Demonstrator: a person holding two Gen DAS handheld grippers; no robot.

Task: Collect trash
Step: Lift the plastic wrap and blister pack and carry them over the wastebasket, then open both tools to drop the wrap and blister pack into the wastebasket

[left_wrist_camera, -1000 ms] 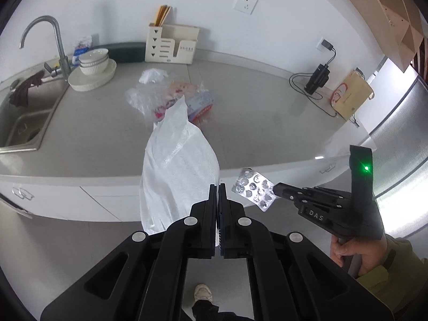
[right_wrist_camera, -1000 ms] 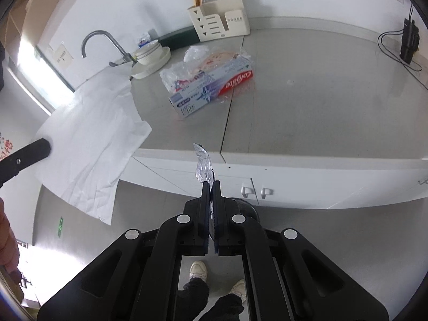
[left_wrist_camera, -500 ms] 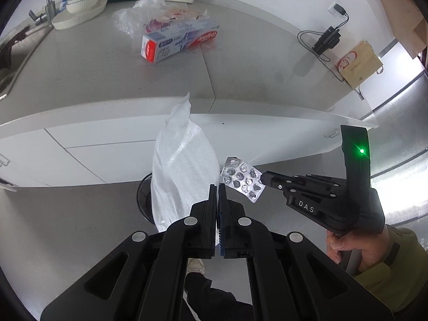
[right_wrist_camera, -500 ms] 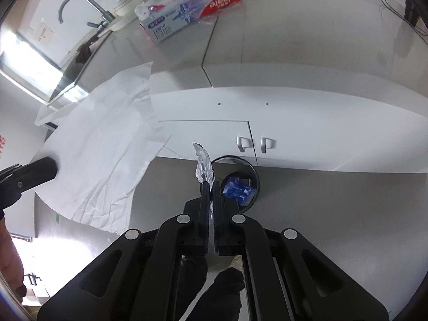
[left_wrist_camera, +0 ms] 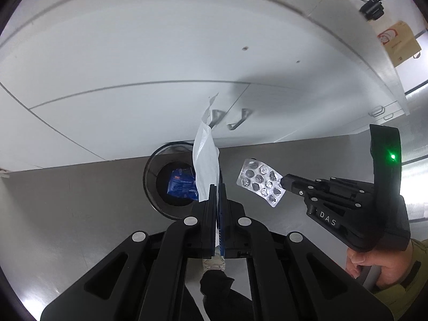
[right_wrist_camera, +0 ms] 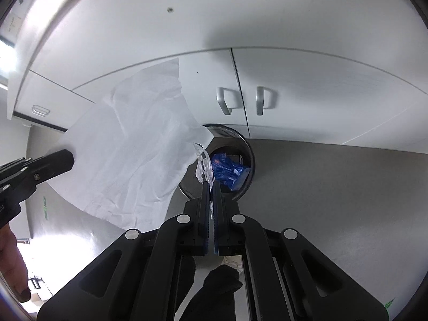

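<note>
My left gripper (left_wrist_camera: 217, 187) is shut on a white crumpled paper sheet (left_wrist_camera: 206, 157), which hangs over the round black mesh trash bin (left_wrist_camera: 152, 187) on the floor. The sheet shows broad in the right wrist view (right_wrist_camera: 128, 155), pinched by the left gripper (right_wrist_camera: 71, 160). My right gripper (right_wrist_camera: 210, 184) is shut on an empty silver blister pack (left_wrist_camera: 260, 182), seen edge-on in its own view (right_wrist_camera: 203, 163), held just above the bin (right_wrist_camera: 248, 165). A blue packet (right_wrist_camera: 227, 171) lies inside the bin.
White cabinet doors with two metal handles (right_wrist_camera: 240, 101) stand right behind the bin. The counter edge (left_wrist_camera: 347, 45) overhangs above. A brown paper bag (left_wrist_camera: 398, 42) and a black charger (left_wrist_camera: 371, 8) sit up on the counter. My shoes (left_wrist_camera: 214, 263) are on the grey floor.
Both grippers have dropped from counter height down toward the floor, carrying the paper and the blister pack. The bin has come into close view beneath them; the counter top has left view.
</note>
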